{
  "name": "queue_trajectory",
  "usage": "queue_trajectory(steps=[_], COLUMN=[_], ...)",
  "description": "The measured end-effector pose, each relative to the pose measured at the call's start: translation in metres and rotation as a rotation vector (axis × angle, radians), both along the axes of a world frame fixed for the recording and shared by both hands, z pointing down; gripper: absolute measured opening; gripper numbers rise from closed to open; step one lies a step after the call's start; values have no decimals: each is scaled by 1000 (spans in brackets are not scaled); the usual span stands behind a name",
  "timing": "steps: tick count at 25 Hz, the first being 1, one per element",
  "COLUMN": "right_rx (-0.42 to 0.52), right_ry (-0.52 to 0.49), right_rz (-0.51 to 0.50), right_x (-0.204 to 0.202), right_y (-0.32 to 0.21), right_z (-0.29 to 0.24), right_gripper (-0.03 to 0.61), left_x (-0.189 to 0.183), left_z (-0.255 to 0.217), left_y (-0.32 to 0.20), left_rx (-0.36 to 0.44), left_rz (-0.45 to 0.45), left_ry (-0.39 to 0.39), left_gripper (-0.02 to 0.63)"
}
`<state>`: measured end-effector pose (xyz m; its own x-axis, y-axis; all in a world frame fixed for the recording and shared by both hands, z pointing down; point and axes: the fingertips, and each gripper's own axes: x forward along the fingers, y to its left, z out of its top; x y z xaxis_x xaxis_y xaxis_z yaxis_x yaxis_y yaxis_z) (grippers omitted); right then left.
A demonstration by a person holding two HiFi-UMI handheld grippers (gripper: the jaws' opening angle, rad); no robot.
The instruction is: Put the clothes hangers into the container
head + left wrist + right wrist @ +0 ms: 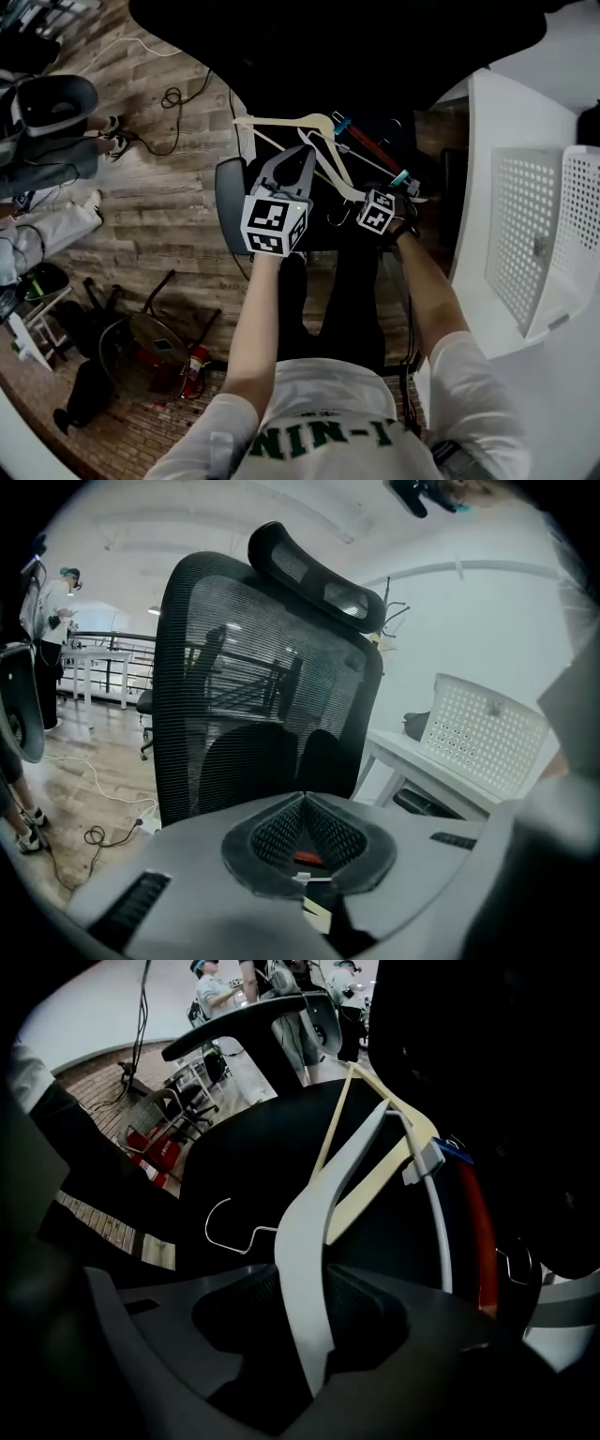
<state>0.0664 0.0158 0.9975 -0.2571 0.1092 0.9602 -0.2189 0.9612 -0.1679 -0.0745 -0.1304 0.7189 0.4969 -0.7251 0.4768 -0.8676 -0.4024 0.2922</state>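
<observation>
you are at the pick-up step: the hangers lie in a loose pile on the black chair, and no hanger shows in the container yet. your right hand-held gripper points steeply down over the seat, its jaws about half closed on one arm of the white hanger. the pale bar runs straight up between the pads, which seem to press it from both sides. the cream hanger crosses behind that arm and the red hanger lies just to the right, so the next move probably calls for a firm pinch and a straight lift to draw the white one clear of the other arms and hooks. after that it has to travel right to the perforated container, which sits on the white desk, well apart from the chair. your left hand-held gripper hovers to the left of the pile, jaws closed together with nothing between them.
</observation>
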Motion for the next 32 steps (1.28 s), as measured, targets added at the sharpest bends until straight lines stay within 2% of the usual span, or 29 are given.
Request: queue_trajectory(steps=[4,8,12,17,22,28,32], right_rx=[-31,-69,-60,-42,-34,46,93], right_ry=[-12,-86,-129,-193,-221,-276,-336], right_rz=[-16,62,135,271,328,406,477], right_x=[-8,-26,-44,-62,-75,-80,-91], right_y=[2,6,10,1,8,4,15], right_z=[-6,-25,-51,-94,-136,-202,-265], right_gripper=[164,160,158,158,158,158,158], left_x=[-7,-14,-30,-50,-73,-91,-108], left_z=[-4,-15,-33,-62,-95,-136,-175], left_y=[0,2,10,21,31,34,56], left_rx=[-2,-3,2,19,32,69,66], left_rz=[-12,-12,-36,-57,-78,-58,-57], left_ry=[-3,-6,-1,1,14,-7,-17], left_gripper=[17,17,17,17,17,17,17])
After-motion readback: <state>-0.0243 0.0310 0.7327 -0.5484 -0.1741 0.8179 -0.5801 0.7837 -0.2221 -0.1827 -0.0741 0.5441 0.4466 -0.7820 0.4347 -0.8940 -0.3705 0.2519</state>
